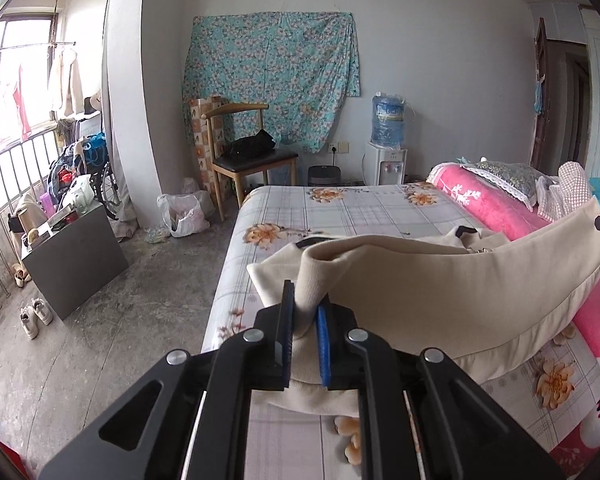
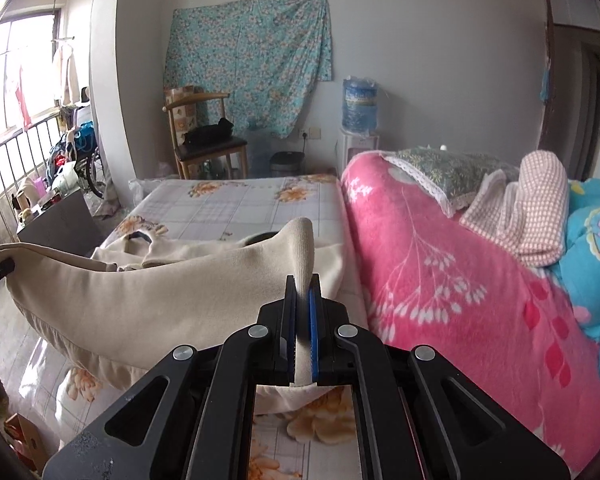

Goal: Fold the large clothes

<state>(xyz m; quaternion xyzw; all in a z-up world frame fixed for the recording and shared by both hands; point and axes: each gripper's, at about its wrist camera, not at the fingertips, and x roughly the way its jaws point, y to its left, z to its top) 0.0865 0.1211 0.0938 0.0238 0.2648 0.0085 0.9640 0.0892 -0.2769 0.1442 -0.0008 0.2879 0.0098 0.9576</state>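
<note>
Over the bed, both my grippers hold the cream garment by its hem. Left gripper: jaws clamped on one ribbed corner, cloth bunched between the pads. Right gripper: jaws pinched tight on the other corner, a fold standing up at 12 o'clock from the tips. Hem hangs stretched between the two, sagging in the middle; collar end lies on the checked sheet beyond, toward 12 o'clock. My guess: holding both corners apart keeps the edge straight so the lower half can be carried over the upper. From the left gripper the cloth runs off toward 3 o'clock; from the right, toward 9 o'clock. Pink blanket at 2 o'clock, beside the garment.
</note>
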